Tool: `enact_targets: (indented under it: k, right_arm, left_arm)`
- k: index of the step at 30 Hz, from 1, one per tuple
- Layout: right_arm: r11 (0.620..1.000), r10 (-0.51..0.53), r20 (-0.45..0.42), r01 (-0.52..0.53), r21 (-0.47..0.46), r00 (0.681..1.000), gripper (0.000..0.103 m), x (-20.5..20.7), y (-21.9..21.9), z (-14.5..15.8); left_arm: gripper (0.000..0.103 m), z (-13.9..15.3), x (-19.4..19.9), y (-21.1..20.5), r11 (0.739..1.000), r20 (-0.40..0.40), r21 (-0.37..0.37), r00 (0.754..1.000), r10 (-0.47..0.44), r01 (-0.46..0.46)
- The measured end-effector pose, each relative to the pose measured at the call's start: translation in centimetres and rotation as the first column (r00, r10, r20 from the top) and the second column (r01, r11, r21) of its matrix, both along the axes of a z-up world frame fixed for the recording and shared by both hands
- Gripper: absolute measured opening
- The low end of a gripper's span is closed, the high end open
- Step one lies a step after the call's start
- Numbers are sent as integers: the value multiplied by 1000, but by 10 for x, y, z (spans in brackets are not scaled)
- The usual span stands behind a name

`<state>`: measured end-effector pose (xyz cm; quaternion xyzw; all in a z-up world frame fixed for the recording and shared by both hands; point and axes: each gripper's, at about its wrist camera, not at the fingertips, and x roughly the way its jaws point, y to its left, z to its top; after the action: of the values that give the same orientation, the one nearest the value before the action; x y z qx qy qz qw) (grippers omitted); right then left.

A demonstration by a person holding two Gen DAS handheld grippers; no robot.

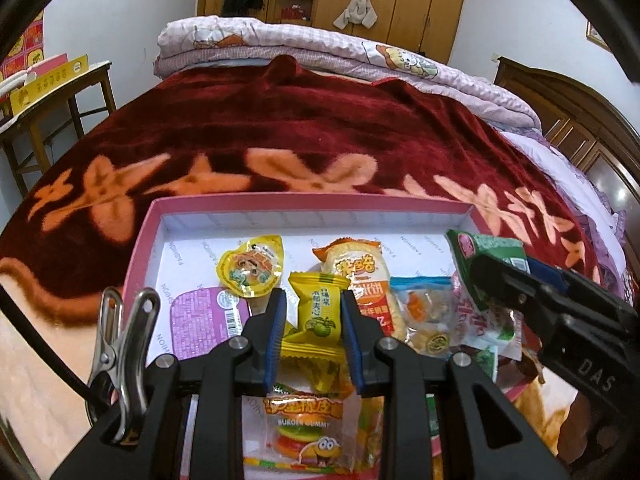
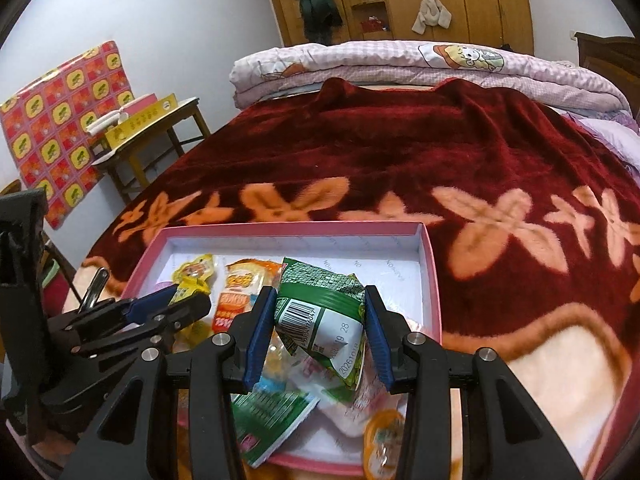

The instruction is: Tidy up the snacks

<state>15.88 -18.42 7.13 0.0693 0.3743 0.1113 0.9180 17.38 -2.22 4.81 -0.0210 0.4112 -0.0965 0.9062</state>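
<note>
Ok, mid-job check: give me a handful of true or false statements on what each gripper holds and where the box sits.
1. The left gripper is shut on the yellow packet. True.
2. The right gripper holds a purple tub. False: it holds the green packet with a barcode.
3. The pink box rests on a wooden table. False: it lies on the red flowered blanket.
4. The box has no snacks in it. False: several lie inside, among them the orange rice cracker pack.
5. Both grippers hover over the box. True.
</note>
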Motion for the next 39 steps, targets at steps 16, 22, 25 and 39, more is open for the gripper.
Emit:
enact_targets:
  k: [16,22,25,39]
  right_arm:
    - [1000,8,3,-7,-7,1000,55,9,5,-8]
    - [1000,3,14,-4,12,1000,64,3,3,-2]
    - [1000,8,17,-8,23,1000,64,-1,4,0]
    - [997,13,45,-17,77,999,64,-40,2,13]
  left_arm:
    - [39,-4,4,-4,998,1,55,1000,16,-16]
    - [45,-1,1,0,999,-6,30,1000,18,-18]
    - [46,1,-3,-1,999,-5,30,1000,17,-17]
    - [51,16,-32,1,1000,24,18,1000,18,-19]
